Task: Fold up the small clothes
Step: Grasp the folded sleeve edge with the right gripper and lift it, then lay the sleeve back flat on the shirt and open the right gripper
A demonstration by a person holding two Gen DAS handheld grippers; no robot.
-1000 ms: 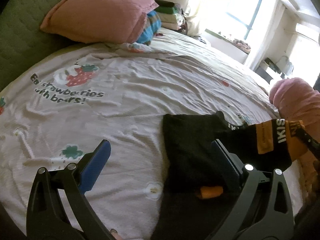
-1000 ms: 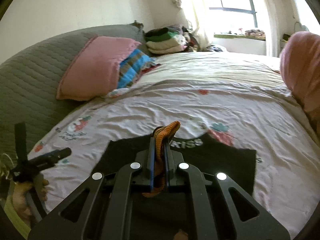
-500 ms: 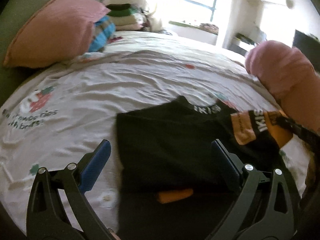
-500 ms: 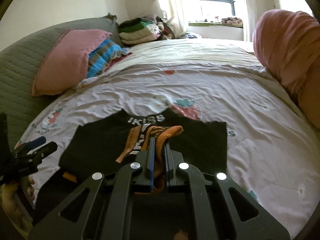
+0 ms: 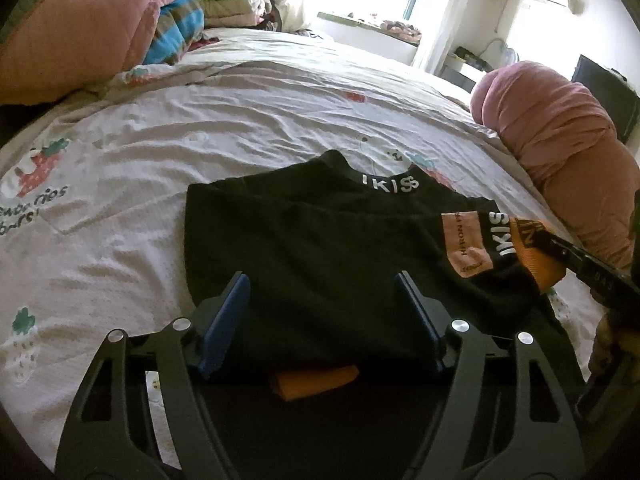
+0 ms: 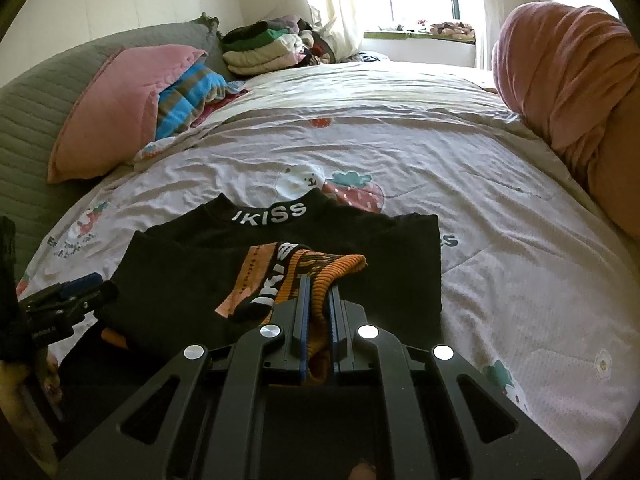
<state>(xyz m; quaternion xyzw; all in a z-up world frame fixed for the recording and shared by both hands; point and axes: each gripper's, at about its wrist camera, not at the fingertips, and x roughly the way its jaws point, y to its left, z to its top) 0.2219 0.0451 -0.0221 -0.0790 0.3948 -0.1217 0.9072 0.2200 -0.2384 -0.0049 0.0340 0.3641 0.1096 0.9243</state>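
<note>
Black briefs (image 5: 320, 240) with a white "IKISS" waistband lie flat on the bed sheet (image 5: 200, 140). My right gripper (image 6: 318, 284) is shut on their orange striped waistband end (image 6: 340, 264), which is folded over the black cloth. It also shows at the right edge of the left wrist view, right gripper (image 5: 576, 256). My left gripper (image 5: 320, 284) hovers over the near edge of the briefs. Its jaws are closing, with black cloth between the blue pads (image 5: 228, 312) and no pad pressing on it. An orange patch (image 5: 316, 384) shows under it.
A pink pillow (image 6: 116, 108) and a blue striped cloth (image 6: 188, 96) rest against the grey headboard at the left. Stacked folded clothes (image 6: 260, 48) sit at the back. A big pink rolled blanket (image 6: 568, 68) lies along the right edge. A window lights the far wall.
My left gripper has swung right from the bare sheet to over the briefs, and its jaws have narrowed. My right gripper has come down, laying the orange waistband across the black cloth.
</note>
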